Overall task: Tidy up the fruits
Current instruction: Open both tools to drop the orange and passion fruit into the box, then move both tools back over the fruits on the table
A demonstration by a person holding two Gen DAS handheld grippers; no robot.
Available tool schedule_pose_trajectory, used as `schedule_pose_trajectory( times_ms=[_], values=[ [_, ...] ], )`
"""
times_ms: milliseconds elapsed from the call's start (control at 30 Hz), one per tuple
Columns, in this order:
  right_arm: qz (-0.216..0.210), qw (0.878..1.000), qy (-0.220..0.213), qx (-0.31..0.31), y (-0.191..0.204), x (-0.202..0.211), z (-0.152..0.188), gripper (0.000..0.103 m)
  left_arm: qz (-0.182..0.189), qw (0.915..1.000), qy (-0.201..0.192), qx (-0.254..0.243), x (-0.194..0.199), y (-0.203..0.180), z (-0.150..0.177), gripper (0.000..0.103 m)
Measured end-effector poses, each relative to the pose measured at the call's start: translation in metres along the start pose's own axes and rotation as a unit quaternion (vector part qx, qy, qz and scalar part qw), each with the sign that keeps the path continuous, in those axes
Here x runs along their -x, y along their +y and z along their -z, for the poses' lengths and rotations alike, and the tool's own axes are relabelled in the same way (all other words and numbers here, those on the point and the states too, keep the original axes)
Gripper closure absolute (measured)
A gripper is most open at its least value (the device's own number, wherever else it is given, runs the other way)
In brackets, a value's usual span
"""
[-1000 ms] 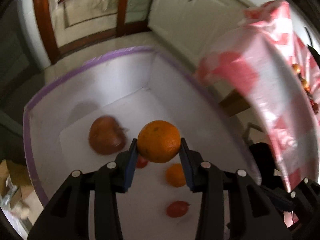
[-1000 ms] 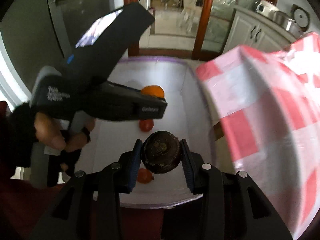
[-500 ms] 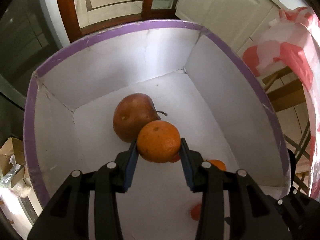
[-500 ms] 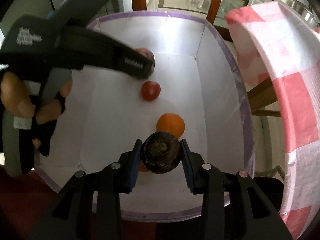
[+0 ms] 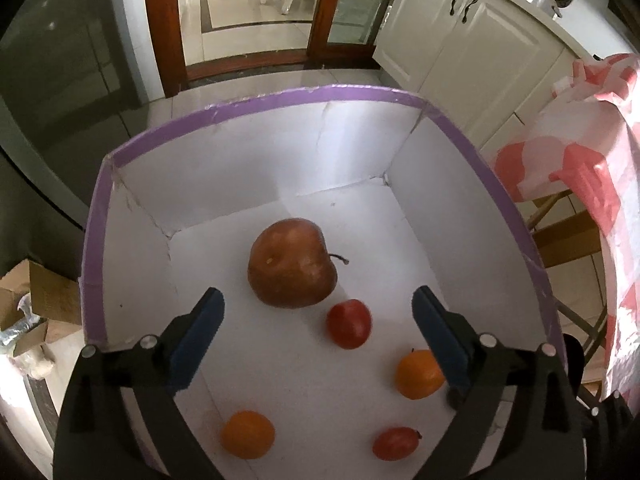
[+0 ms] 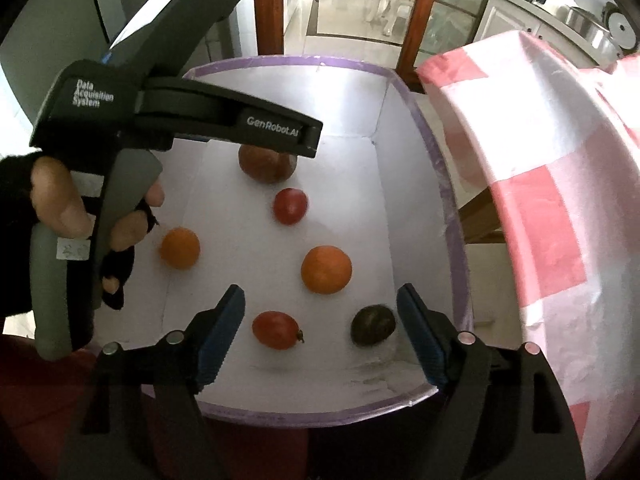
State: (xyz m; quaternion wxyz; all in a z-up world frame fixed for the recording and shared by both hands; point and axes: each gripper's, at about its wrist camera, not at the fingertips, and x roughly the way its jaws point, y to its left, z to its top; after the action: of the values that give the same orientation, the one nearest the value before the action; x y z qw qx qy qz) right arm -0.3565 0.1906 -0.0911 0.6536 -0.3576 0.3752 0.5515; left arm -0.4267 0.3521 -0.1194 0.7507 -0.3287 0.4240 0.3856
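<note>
A white box with a purple rim (image 5: 280,98) (image 6: 452,216) holds the fruit. My left gripper (image 5: 318,304) hangs over it, jaws opening wide with nothing between them. Under it lie a brown-red apple (image 5: 292,264), a red tomato (image 5: 349,323) and two oranges (image 5: 248,434) (image 5: 418,374). My right gripper (image 6: 320,300) is over the box's near end, jaws opening and empty. A dark round fruit (image 6: 373,325) lies on the floor by its right finger, a small red tomato (image 6: 276,330) beside it, an orange (image 6: 326,269) just beyond.
A pink-and-white checked cloth (image 6: 540,160) hangs over a table edge right of the box. A gloved hand (image 6: 52,200) holds the left gripper's handle over the box's left side. White cabinets (image 5: 460,40) and a wooden door frame (image 5: 164,20) stand behind; a cardboard carton (image 5: 28,300) lies left.
Both grippers have opened. The orange left the left jaws and now lies on the box floor; the dark fruit dropped from the right jaws into the box's near right corner.
</note>
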Motion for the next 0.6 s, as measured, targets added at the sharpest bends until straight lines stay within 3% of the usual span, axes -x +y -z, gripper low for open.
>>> schedule_pose_trajectory(
  times_ms=[233,333,467,600],
  values=[
    [0.000,1.000,-0.017,-0.006,-0.006,0.017,0.002,0.024,-0.023,0.9995,-0.014,-0.015,0.007,-0.006,-0.006,0.006],
    [0.000,0.999,-0.039,-0.013,-0.010,0.033,-0.001,0.024,-0.032,0.9987,-0.037,-0.017,0.020,-0.010,-0.015,0.006],
    [0.002,0.996,-0.077,-0.035,-0.021,0.066,-0.002,0.022,-0.048,0.9938,-0.095,-0.031,0.051,-0.024,-0.029,0.004],
    [0.009,0.988,-0.137,-0.072,-0.040,0.112,-0.002,0.021,-0.063,0.9776,-0.186,-0.075,0.097,-0.055,-0.044,0.002]
  ],
)
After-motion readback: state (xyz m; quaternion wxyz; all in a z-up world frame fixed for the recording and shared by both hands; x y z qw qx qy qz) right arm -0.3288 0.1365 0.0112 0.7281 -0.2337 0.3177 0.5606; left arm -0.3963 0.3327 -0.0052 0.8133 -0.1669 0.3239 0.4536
